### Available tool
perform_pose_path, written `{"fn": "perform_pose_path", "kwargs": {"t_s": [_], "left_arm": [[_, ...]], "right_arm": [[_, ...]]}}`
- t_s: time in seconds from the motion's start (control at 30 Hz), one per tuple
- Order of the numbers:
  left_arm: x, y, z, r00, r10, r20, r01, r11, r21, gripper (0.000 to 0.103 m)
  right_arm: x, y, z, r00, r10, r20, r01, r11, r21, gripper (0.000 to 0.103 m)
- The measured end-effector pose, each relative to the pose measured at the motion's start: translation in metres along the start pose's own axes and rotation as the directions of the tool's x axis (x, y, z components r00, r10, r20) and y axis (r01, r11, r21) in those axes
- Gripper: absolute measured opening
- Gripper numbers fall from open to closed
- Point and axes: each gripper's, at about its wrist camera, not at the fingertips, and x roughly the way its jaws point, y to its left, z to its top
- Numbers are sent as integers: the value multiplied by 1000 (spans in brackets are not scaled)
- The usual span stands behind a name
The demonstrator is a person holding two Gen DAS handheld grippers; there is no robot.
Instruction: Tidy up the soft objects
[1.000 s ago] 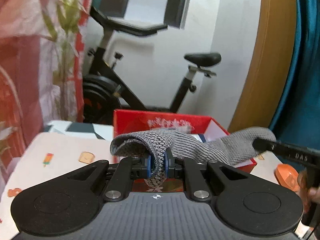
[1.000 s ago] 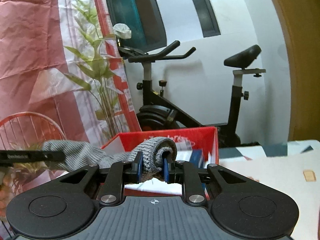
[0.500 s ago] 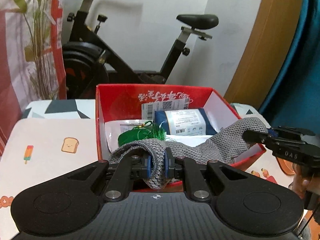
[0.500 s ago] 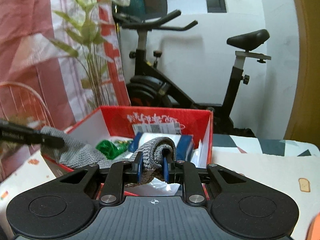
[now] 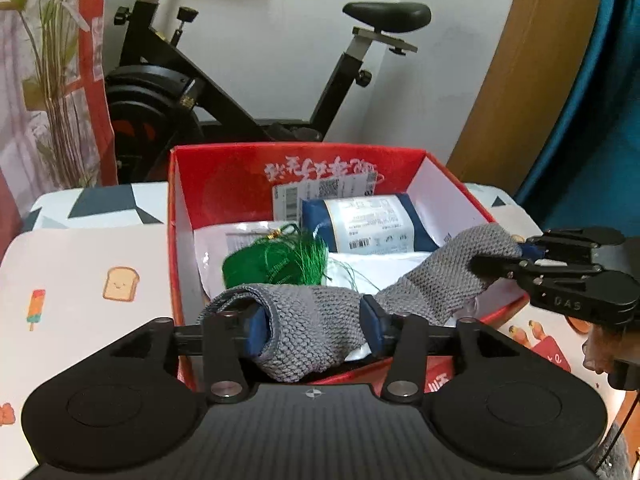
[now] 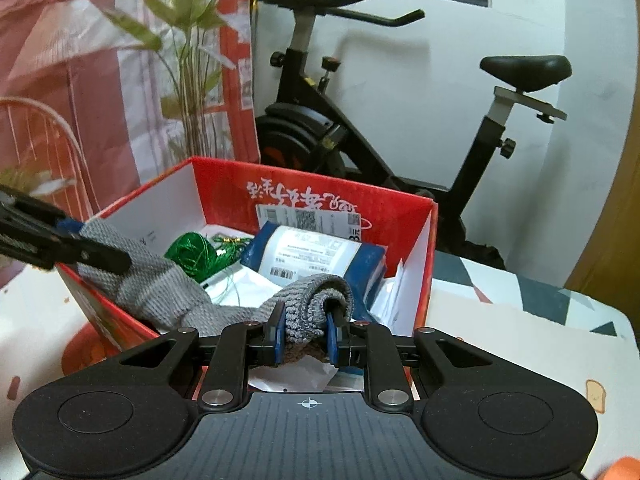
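Grey knitted cloth (image 5: pixel 320 312): stretched over the red box (image 5: pixel 296 160) standing on the counter (image 5: pixel 80 264). Left tongs (image 5: pixel 312 326) opening, cloth lying slack between pads. Right tongs (image 6: pixel 306 330) clamped narrowly on the cloth's other end.

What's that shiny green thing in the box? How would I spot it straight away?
Find the red box on the table in front of the exercise bike. Inside, left of the blue packet and just behind the grey knitted cloth, lies a green bundle of thread. It is the only glossy green, stringy thing there.
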Motion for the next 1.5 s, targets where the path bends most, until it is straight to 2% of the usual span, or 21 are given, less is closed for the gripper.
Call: {"fn": "perform_pose_path", "kwargs": {"t_s": [0.2, 0.4, 0.57, 0.8, 0.87, 0.93, 1.0, 1.07, 1.17, 1.23, 1.27, 1.37, 1.43, 1.5], "left_arm": [[-15, 8, 11, 997, -7, 74, 11, 999, -43, 55], [-29, 11, 22, 988, 27, 153, -15, 997, -75, 55], [-19, 8, 22, 990, 40, 134, -31, 997, -67, 54], [-13, 7, 18, 991, 47, 124, -39, 997, -69, 55], [-17, 5, 17, 990, 56, 131, -49, 997, -56, 62], [-20, 4, 16, 988, 70, 139, -63, 997, -52, 87], [-24, 2, 17, 984, 90, 157, -83, 995, -53, 94], [-32, -1, 16, 977, 102, 187, -93, 994, -58, 96], [-39, -7, 18, 973, 113, 202, -104, 993, -55, 101], [-44, -12, 18, 968, 132, 211, -124, 991, -51, 103], [-46, -14, 18, 966, 142, 215, -135, 990, -49, 103], [-54, -19, 18, 961, 159, 225, -152, 987, -48, 103], [-60, -22, 18, 957, 181, 226, -174, 983, -54, 103], [-65, -25, 17, 951, 206, 232, -198, 978, -58, 103]], "right_arm": [[6, -3, 2, 999, -9, -32, 8, 999, -32, 18], [-2, -9, 7, 999, 5, -50, -9, 998, -65, 18], [4, -7, 10, 995, 6, -95, -15, 995, -96, 18], [11, -10, 8, 994, -6, -106, -1, 997, -73, 20], [10, -11, 6, 994, -16, -106, 8, 997, -75, 22], [7, -10, 5, 995, -32, -96, 24, 996, -82, 27], [4, -9, 6, 995, -42, -89, 34, 996, -87, 28], [1, -8, 6, 995, -50, -81, 42, 995, -91, 29], [-7, -7, 7, 995, -71, -64, 65, 993, -100, 41], [-14, -7, 9, 996, -80, -44, 75, 993, -93, 54], [-17, -8, 10, 996, -87, -32, 84, 993, -88, 57], [-30, -10, 14, 994, -108, 8, 108, 992, -62, 75], [-41, -10, 16, 992, -115, 45, 117, 992, -39, 92], [-53, -9, 18, 988, -122, 92, 125, 992, -29, 103]]}}
